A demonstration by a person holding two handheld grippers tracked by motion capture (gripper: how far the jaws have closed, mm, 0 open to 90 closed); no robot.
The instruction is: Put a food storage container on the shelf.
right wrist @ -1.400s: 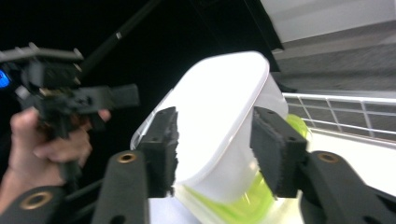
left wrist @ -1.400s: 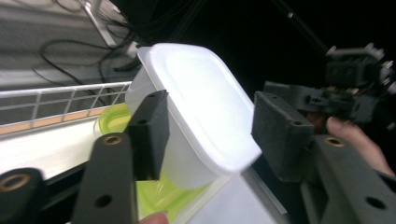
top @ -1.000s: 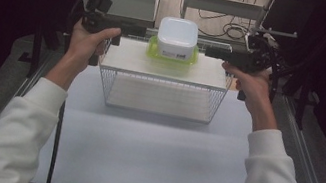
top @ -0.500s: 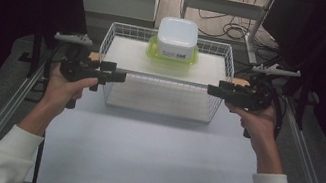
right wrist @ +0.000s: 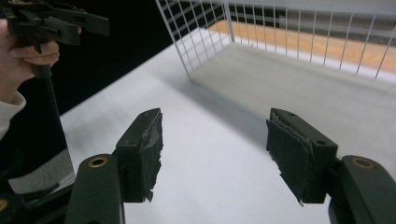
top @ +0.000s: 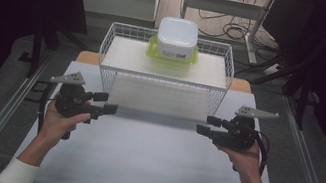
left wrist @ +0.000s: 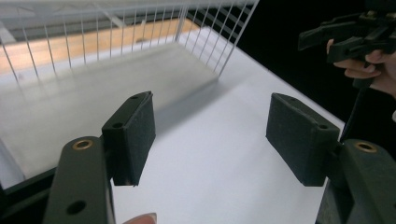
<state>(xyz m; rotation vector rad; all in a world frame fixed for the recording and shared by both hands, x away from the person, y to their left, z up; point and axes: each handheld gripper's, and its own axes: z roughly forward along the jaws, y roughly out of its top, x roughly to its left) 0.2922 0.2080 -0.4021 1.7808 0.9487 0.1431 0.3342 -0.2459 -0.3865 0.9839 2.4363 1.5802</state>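
- Left gripper (top: 107, 103) is hovering low over the near-left part of the white table (top: 152, 171), jaws pointing inward toward the middle of the table.
- Its jaws are standing spread; in the left gripper view the two black pads (left wrist: 135, 135) are facing each other with bare white tabletop showing between them, nothing pinched.
- Right gripper (top: 207, 125) is mirroring it on the near-right side, jaws pointing inward toward the left one; the two grippers are sitting well apart.
- Its jaws are likewise standing spread; in the right gripper view the pads (right wrist: 294, 158) are framing bare table, nothing held. The pad edges are looking frayed.
- Each gripper is being held in one hand; white sleeves (top: 14, 174) are entering from the bottom edge of the high view.
- Wire basket (top: 106, 56), white, is standing on the table beyond both grippers, centred, untouched by either. Its near corner is showing just ahead of the jaws in both gripper views.
- Container (top: 176, 38), white with a rounded square lid, is sitting at the basket's far side, centred, on top of a green lidded box (top: 152, 51).
- Neither gripper is touching the container; both are near the basket's front wall and well short of the stack.
- Cables are lying on the floor beyond the table's far edge.
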